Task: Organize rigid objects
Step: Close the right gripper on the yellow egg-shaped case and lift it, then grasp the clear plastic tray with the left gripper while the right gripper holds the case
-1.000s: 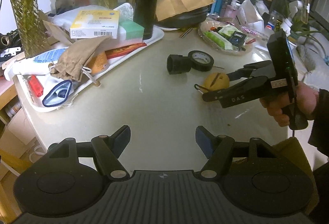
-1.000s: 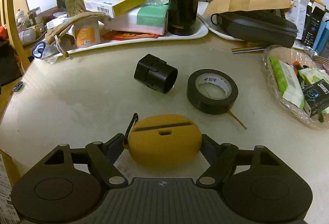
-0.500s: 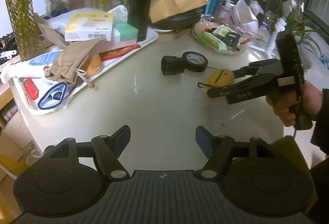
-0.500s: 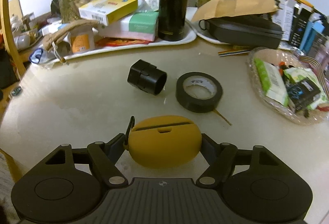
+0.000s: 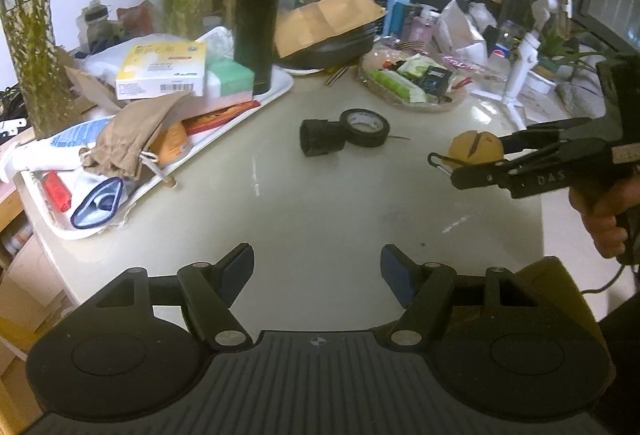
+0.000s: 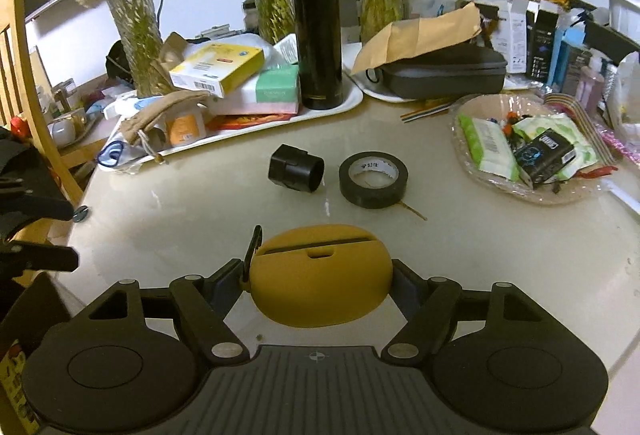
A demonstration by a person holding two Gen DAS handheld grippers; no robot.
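A yellow oval case [image 6: 320,275] with a slot and a black clip is clamped between the pads of my right gripper [image 6: 318,281], lifted off the pale table [image 6: 160,219]. From the left wrist view the same yellow case [image 5: 476,149] hangs in the right gripper [image 5: 460,165] at the right, held by a hand [image 5: 604,211]. A black cylinder [image 6: 296,173] and a black tape roll [image 6: 372,179] lie side by side mid-table. My left gripper [image 5: 316,271] stands open over the table's near edge, nothing between its blue pads.
A white tray [image 6: 348,103] at the back left holds boxes, a tan pouch and a tall black flask [image 6: 316,31]. A basket of packets [image 6: 524,151] sits right, a black zip case [image 6: 444,71] behind. Glass vases line the back. A wooden chair [image 6: 24,75] stands left.
The right gripper has risen and pulled back with the yellow case, so the cylinder and tape roll look smaller and farther. The left gripper has hardly moved.
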